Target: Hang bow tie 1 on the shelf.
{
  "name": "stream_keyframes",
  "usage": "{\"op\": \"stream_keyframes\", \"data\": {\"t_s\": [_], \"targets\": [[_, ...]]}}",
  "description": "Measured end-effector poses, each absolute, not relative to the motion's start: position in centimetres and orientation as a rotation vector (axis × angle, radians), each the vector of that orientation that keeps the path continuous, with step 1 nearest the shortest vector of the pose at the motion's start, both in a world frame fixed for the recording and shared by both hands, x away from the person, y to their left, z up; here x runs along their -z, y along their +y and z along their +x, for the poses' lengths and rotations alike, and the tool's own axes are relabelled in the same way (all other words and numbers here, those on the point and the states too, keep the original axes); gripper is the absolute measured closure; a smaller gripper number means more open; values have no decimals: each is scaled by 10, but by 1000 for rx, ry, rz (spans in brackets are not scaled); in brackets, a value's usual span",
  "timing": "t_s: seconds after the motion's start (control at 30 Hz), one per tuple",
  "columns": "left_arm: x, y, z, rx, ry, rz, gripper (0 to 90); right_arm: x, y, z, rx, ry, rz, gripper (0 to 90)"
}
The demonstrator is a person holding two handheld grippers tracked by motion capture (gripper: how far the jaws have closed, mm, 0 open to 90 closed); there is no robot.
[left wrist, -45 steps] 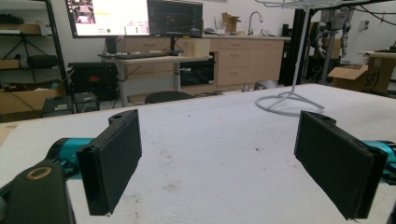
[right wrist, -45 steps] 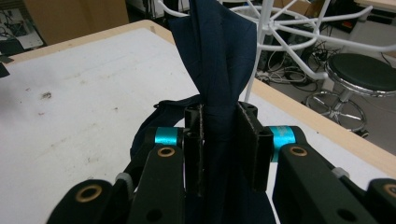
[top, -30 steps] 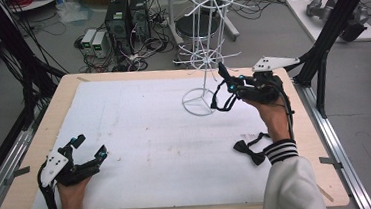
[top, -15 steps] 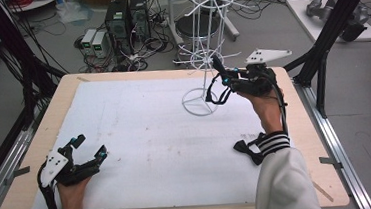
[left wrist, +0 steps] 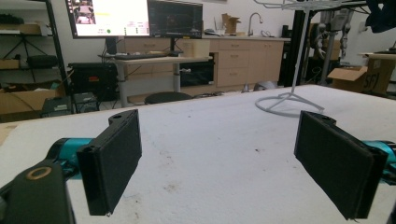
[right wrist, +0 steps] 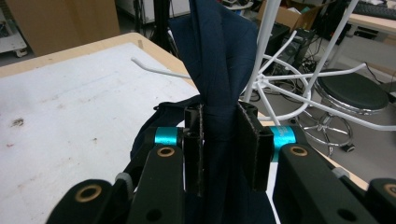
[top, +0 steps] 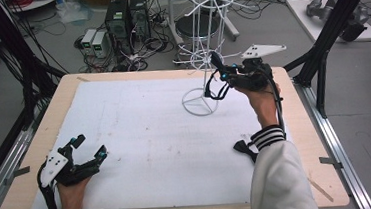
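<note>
A white wire rack (top: 199, 33) stands on a ring base at the far right of the white table pad (top: 141, 138). My right gripper (top: 219, 67) is raised next to the rack's pole and shut on a dark navy cloth (top: 213, 89), which dangles below it. In the right gripper view the cloth (right wrist: 219, 56) is pinched between the two pads and rises in a folded strip, with a rack arm (right wrist: 159, 70) just behind. My left gripper (top: 90, 146) rests at the near left of the pad, open and holding nothing. Its pads (left wrist: 112, 163) stand wide apart.
A second small dark cloth piece (top: 245, 150) lies on the pad beside the right sleeve. Computers, cables and a stool (top: 197, 26) crowd the floor beyond the table's far edge. Black frame posts (top: 329, 48) stand at the right. The rack (left wrist: 289, 100) appears far off in the left gripper view.
My right gripper has carried the navy cloth a little farther from me and up, closer to the rack's arms. The left gripper has kept still.
</note>
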State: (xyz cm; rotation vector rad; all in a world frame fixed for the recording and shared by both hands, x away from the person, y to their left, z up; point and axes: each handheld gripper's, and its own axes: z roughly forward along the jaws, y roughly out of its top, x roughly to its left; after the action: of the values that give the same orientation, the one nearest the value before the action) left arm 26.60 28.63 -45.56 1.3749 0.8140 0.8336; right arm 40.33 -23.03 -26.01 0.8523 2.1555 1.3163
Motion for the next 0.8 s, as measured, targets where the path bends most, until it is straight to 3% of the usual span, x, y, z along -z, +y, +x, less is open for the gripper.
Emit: {"op": "stream_keyframes", "data": {"t_s": [0.8], "targets": [[456,286,266,-834,813,1376,154,264,-224,414,-1266,2167,850,711]]}}
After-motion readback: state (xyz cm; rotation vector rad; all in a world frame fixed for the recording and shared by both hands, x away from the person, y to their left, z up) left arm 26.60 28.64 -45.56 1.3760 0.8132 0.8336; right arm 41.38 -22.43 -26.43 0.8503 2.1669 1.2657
